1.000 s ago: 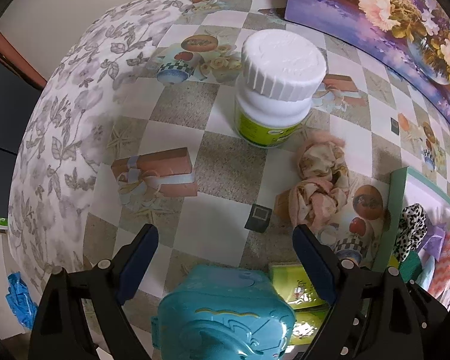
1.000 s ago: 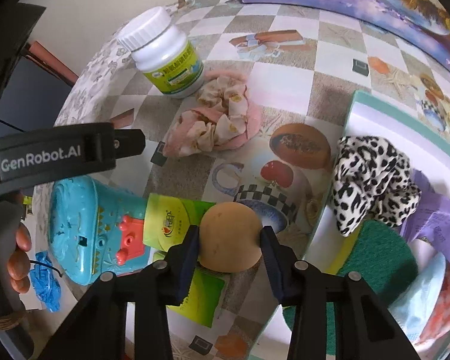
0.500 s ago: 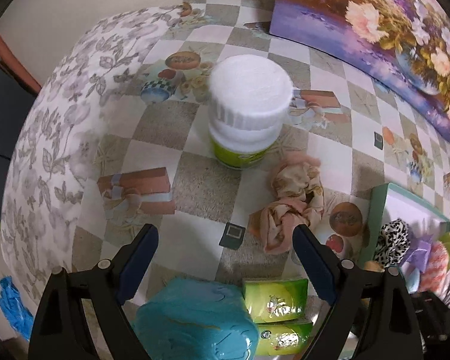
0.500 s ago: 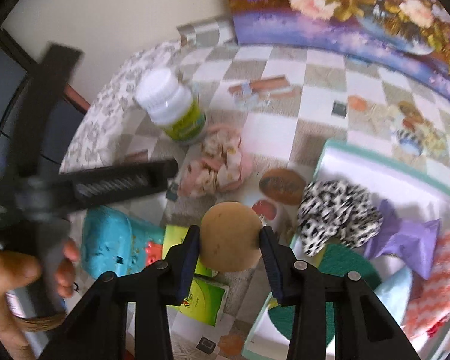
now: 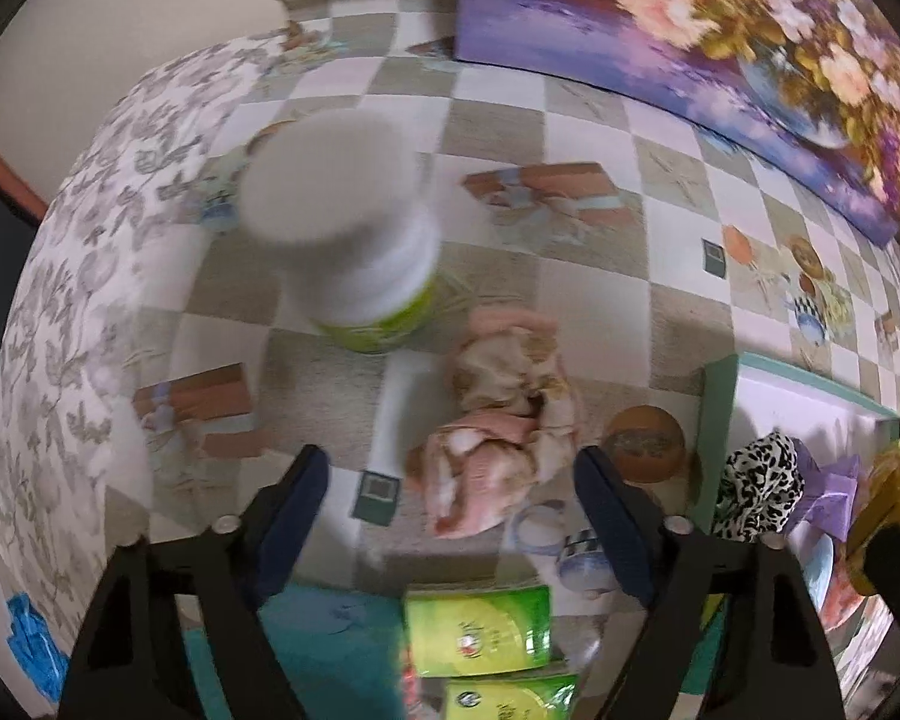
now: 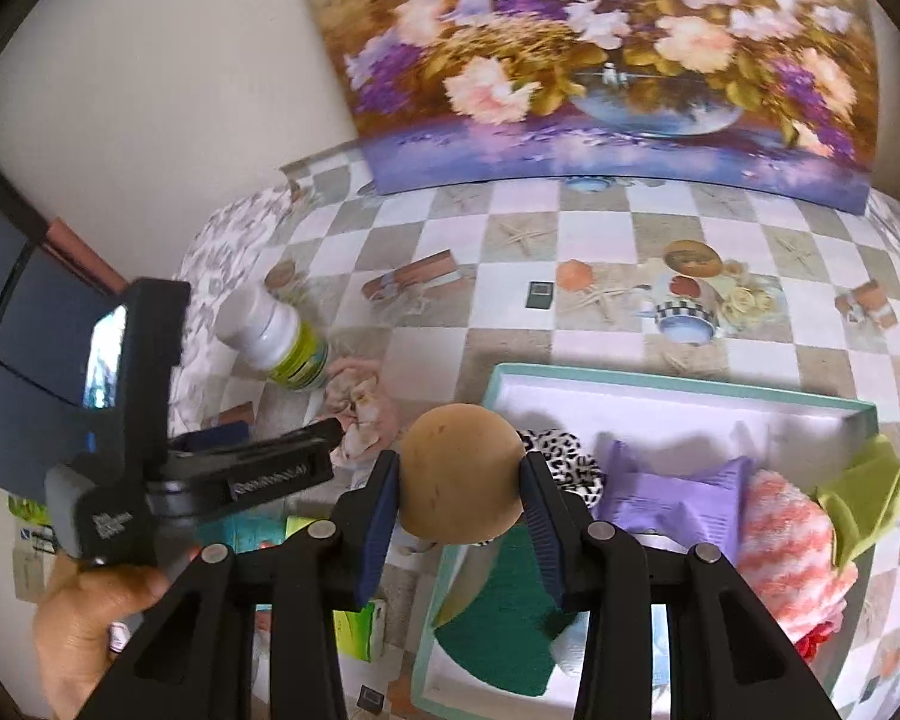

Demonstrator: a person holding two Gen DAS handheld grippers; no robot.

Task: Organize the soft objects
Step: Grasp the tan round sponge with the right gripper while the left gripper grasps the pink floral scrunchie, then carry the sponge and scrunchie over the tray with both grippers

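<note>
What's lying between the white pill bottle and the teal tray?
The pink floral scrunchie lies between the white pill bottle and the teal tray, on the checkered tablecloth; both wrist views show it.

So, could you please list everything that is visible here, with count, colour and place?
tan ball: 1, held above tray's left edge
tray: 1, teal rim, right
leopard scrunchie: 1, black-white, in tray
purple packet: 1, in tray
pink scrunchie: 1, on table
bottle: 1, white-green, near the pink scrunchie
green packets: 2, near edge
painting: 1, floral, at wall
left gripper: open
right gripper: holds ball
</note>
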